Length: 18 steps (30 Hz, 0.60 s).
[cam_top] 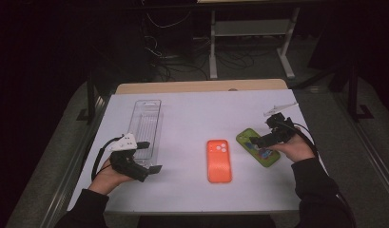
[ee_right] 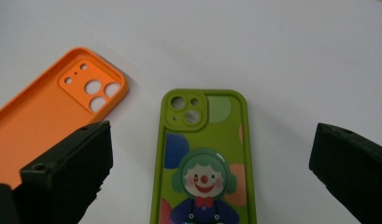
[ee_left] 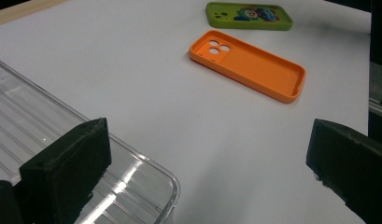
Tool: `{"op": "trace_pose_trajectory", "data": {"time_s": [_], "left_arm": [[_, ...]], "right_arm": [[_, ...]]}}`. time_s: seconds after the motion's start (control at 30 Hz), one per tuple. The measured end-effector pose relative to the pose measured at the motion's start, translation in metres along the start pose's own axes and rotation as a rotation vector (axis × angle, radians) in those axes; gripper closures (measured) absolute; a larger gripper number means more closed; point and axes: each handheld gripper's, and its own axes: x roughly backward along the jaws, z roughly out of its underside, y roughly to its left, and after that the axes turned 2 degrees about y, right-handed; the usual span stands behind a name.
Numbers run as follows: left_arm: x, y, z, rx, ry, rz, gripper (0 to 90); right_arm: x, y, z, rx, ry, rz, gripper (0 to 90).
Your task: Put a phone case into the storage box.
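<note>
White worktop [cam_top: 192,190] carries a green phone case [ee_right: 202,163] near its right edge, just under the right tongs [ee_right: 212,158], whose jaws gape empty. Left tongs [ee_left: 202,172], also spread wide, hover by a clear tray [cam_top: 147,123] near the left edge; an orange case [cam_top: 218,160] lies mid-worktop.

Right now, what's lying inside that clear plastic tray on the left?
Nothing visible: the clear tray shows just its ribbed floor. The left gripper hangs open over its near corner, covering that bit. The orange case and green case lie outside on the table.
</note>
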Motion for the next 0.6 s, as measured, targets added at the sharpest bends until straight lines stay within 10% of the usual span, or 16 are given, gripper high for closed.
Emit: {"op": "trace_pose_trajectory", "data": {"time_s": [0.6], "left_arm": [[-0.001,-0.003,-0.002,0.002,-0.012,0.006,0.0]], "right_arm": [[-0.012,0.005,0.025,0.005,0.055,0.009,0.0]]}}
